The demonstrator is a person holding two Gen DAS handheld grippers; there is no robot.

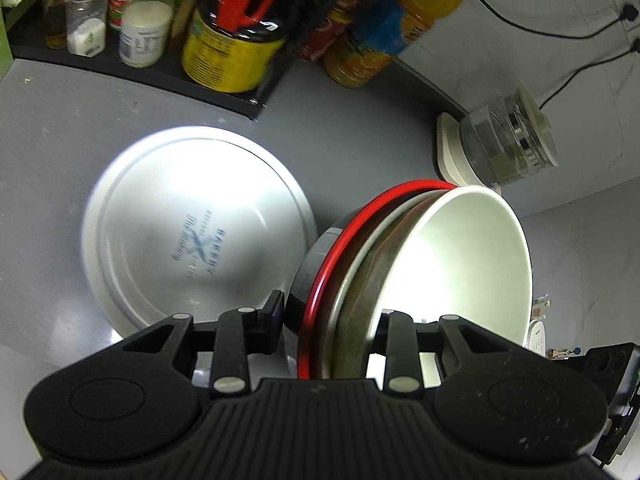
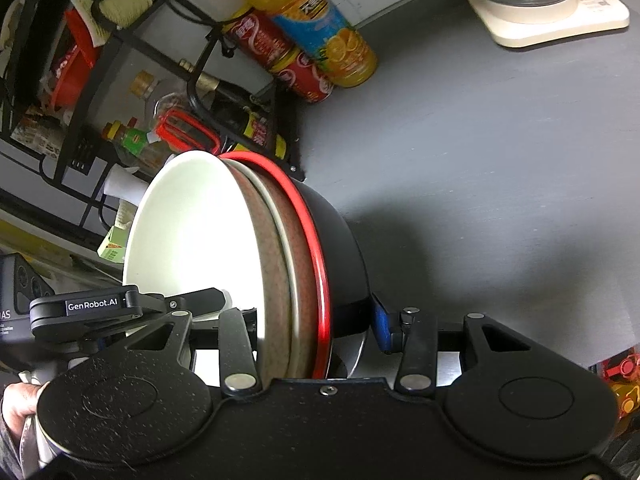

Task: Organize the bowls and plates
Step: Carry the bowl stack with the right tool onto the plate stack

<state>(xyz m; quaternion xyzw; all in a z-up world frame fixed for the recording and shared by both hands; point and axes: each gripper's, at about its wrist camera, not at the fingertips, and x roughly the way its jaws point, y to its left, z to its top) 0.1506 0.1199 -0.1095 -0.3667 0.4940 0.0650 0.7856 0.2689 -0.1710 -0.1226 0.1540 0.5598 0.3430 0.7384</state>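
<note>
My left claw [image 1: 332, 312] is clamped across the rims of a nested stack of bowls [image 1: 400, 272], held on edge above the grey tabletop [image 1: 360, 136]. My right claw [image 2: 316, 320] grips the same stack from the opposite side, its blue-padded finger [image 2: 380, 322] pressed against the black outer wall. The stack, from the inside out: a white bowl [image 1: 460, 256], a mottled brown bowl [image 1: 356, 304], then a black bowl with a red rim [image 2: 320, 248]. There may be a further pale rim between the brown layers; the blur does not let me confirm a count.

On the tabletop, left of the stack in the left wrist view, a large white bowl [image 1: 196, 228] sits upright, with blue printing inside. Far left stands a black rack [image 1: 160, 76] of jars and bottles. Beside it are an orange drink bottle [image 2: 320, 28] and a red can [image 2: 288, 60]. Far right, a glass kettle [image 1: 508, 140] sits on its cream base.
</note>
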